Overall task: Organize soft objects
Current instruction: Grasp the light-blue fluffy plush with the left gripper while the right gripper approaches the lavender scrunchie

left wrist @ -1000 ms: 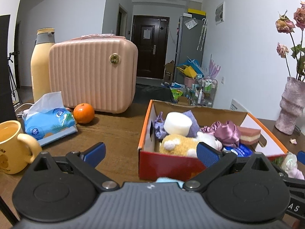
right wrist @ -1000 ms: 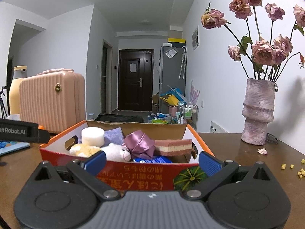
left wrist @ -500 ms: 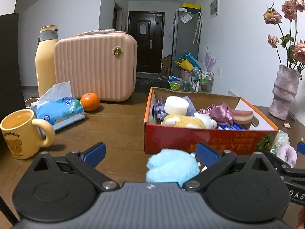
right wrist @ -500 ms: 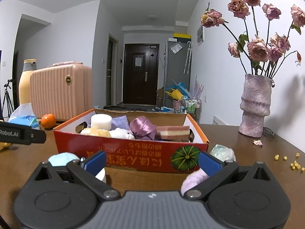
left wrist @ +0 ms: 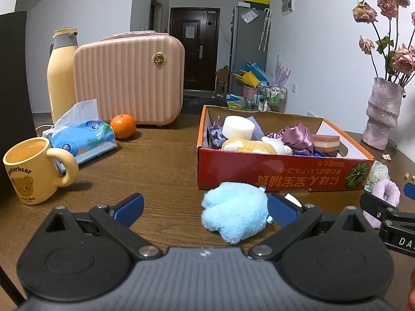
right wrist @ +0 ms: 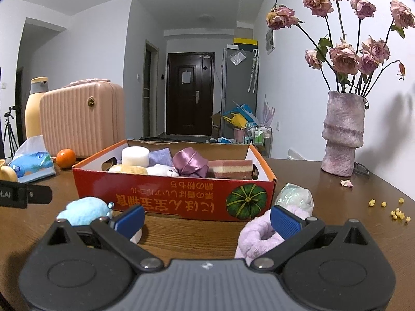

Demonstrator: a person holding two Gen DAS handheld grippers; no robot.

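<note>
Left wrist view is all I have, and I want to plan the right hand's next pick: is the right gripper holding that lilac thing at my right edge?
Observer: No. In the right wrist view the right gripper has its fingers spread wide. The lilac fluffy roll lies on the table against the inner side of the right one, not clamped.
Operator: Anything between the roll and the box?
Observer: A pale green bundle lies just behind the roll, beside the front right corner of the red box.
Operator: And under the other finger?
Observer: A white round object shows below it. It is mostly hidden, so I cannot tell what it is.
</note>
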